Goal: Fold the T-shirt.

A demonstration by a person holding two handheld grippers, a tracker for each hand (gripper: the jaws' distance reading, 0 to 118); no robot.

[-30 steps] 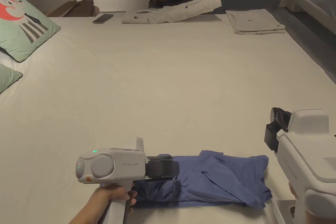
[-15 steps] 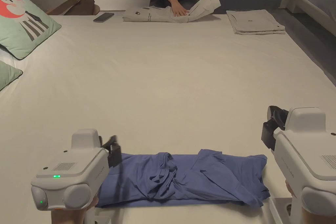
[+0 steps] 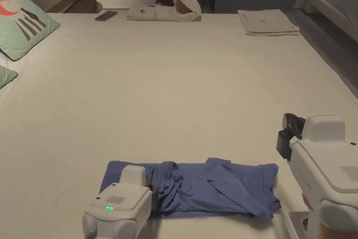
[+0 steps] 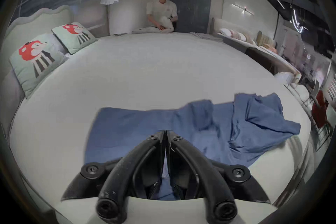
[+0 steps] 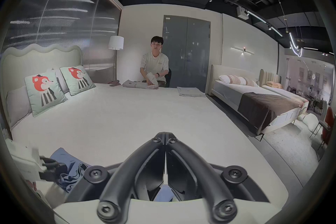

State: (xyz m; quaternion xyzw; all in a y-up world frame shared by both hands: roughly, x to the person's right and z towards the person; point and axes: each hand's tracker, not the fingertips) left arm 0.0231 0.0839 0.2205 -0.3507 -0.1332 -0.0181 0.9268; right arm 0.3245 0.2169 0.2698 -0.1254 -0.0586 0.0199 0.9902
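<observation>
Jaws closed on both grippers, blue T-shirt (image 3: pixel 209 189) near bed (image 3: pixel 174 92) edge

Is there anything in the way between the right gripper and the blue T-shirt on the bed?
Nothing visible. The right gripper, jaws together, hangs just past the right end of the blue T-shirt, with bare bed sheet between them. The left gripper is over the shirt's other end, out of that path.
</observation>
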